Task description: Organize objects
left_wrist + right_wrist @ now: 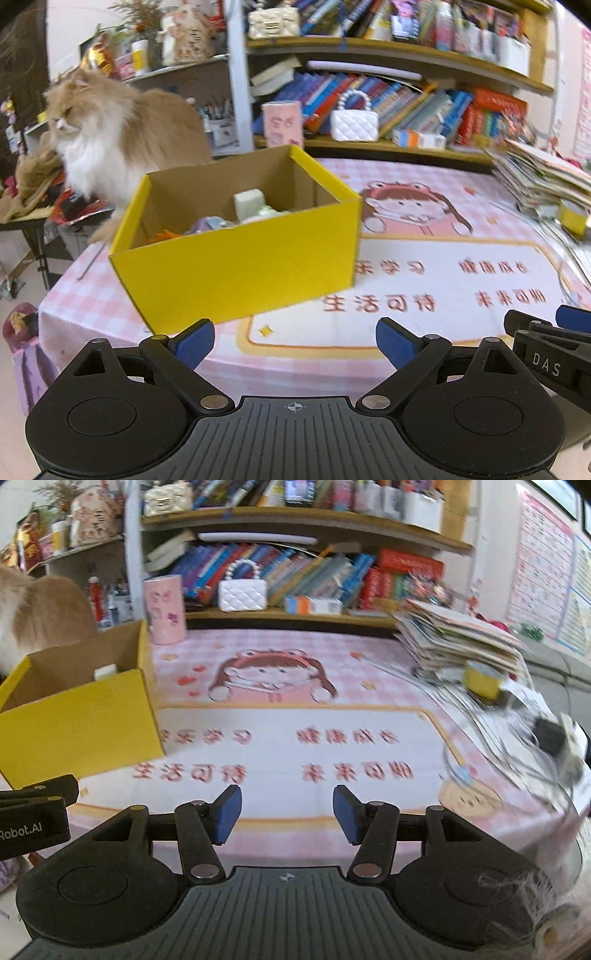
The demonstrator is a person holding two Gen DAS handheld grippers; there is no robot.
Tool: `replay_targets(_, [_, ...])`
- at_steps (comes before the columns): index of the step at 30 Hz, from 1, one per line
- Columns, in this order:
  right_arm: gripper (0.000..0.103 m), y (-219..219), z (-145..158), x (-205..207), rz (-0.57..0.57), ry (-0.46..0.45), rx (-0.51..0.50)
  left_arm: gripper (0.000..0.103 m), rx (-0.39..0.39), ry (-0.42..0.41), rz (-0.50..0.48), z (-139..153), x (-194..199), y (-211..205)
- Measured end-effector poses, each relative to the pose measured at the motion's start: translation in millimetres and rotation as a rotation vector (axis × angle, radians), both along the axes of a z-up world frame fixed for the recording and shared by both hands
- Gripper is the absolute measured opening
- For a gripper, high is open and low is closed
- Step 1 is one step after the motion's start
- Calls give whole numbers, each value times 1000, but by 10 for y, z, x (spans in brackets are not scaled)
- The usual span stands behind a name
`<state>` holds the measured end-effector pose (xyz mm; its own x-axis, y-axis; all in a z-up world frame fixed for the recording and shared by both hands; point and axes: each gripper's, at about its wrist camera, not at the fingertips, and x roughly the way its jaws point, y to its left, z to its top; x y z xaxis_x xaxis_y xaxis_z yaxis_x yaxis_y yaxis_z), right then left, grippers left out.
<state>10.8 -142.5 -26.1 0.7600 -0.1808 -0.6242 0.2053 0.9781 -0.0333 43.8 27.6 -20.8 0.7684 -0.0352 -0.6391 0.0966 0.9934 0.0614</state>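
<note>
A yellow cardboard box [236, 258] stands open on the left of the pink cartoon tablecloth [443, 280]. It holds several small items, among them a pale cube [249, 203]. The box also shows at the left of the right wrist view [74, 720]. My left gripper [295, 343] is open and empty, low over the table's near edge in front of the box. My right gripper [286, 814] is open and empty over the near middle of the tablecloth [295, 709], to the right of the left one.
A fluffy orange and white cat [107, 129] sits behind the box at the table's left edge. A pile of papers and books [461, 642] with cables and a small yellow box [482, 681] fills the right side. Bookshelves [295, 572] and a pink cylinder [164, 609] stand behind.
</note>
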Motion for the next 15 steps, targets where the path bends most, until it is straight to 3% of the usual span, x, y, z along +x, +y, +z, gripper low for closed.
replay_targets(15, [80,-256,-30,-202,-104,25,-2,99,33,33,-66,-36,-50,-306])
